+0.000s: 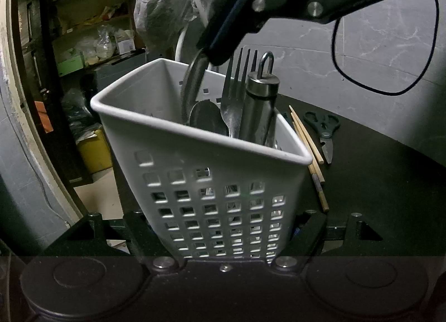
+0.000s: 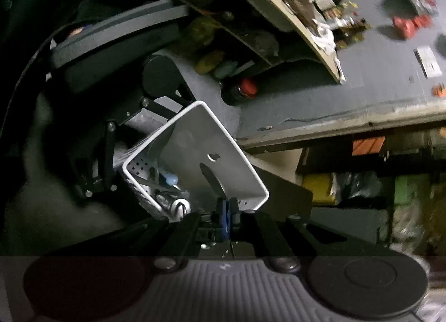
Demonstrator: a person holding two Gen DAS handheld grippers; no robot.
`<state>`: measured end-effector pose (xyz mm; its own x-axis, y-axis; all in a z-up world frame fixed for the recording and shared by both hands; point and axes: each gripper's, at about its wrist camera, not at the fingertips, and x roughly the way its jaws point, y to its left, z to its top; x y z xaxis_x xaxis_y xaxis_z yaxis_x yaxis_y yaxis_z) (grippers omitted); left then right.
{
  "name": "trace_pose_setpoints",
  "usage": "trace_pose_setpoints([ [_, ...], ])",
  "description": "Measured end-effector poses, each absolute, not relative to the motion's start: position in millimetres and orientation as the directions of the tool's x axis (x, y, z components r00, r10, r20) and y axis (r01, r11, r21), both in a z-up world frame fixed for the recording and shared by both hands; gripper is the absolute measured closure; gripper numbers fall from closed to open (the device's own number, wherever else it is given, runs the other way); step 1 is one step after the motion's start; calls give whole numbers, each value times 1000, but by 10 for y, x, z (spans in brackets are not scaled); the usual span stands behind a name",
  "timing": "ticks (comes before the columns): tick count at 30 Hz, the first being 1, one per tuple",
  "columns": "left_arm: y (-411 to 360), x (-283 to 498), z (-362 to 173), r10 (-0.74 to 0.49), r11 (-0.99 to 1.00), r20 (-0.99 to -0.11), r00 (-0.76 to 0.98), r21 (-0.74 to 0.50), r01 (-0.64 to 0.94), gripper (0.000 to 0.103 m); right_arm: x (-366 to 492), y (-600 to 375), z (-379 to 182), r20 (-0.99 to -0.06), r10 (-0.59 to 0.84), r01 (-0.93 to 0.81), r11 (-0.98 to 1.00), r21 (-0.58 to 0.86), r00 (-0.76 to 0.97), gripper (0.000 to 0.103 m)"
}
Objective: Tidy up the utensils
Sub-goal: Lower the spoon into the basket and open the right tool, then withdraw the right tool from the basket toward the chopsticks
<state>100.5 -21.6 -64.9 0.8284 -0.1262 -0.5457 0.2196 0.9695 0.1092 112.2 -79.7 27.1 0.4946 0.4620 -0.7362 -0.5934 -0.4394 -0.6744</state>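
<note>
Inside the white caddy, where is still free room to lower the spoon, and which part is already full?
Free: the left half of the white caddy, between its left wall and the spoon that the right gripper holds. Crowded: the right half, where another spoon, a fork and a steel handle with a hanging loop stand close together.

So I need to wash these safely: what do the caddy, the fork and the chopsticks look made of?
Caddy: seemingly white plastic, matte, with moulded square holes and a rounded rim. Fork: likely stainless steel, grey and shiny with reflections. Chopsticks: apparently bamboo or wood, pale tan and dull, no gloss.
</note>
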Motion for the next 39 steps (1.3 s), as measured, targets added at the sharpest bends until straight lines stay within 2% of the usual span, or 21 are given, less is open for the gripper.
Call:
trace_pose_setpoints([
  [12, -218, 994, -647, -123, 971, -545, 829, 108, 215, 25, 1089, -706, 93, -734, 465, -494, -545, -678, 495, 101],
  [23, -216, 990, -646, -122, 971, -545, 829, 107, 214, 25, 1127, -662, 39, -733, 473, -475, -561, -678, 488, 89],
  [27, -219, 981, -644, -121, 972, -545, 830, 107, 211, 25, 1128, -674, 37, -728, 477, -465, -563, -683, 492, 72],
  [32, -222, 981, -644, -119, 972, -545, 830, 106, 209, 25, 1104, -704, 76, -709, 503, -460, -541, -704, 495, 62],
  [39, -222, 982, -646, -120, 972, -544, 830, 106, 210, 25, 1323, -866, 414, -621, 578, -540, -335, -772, 529, 36],
])
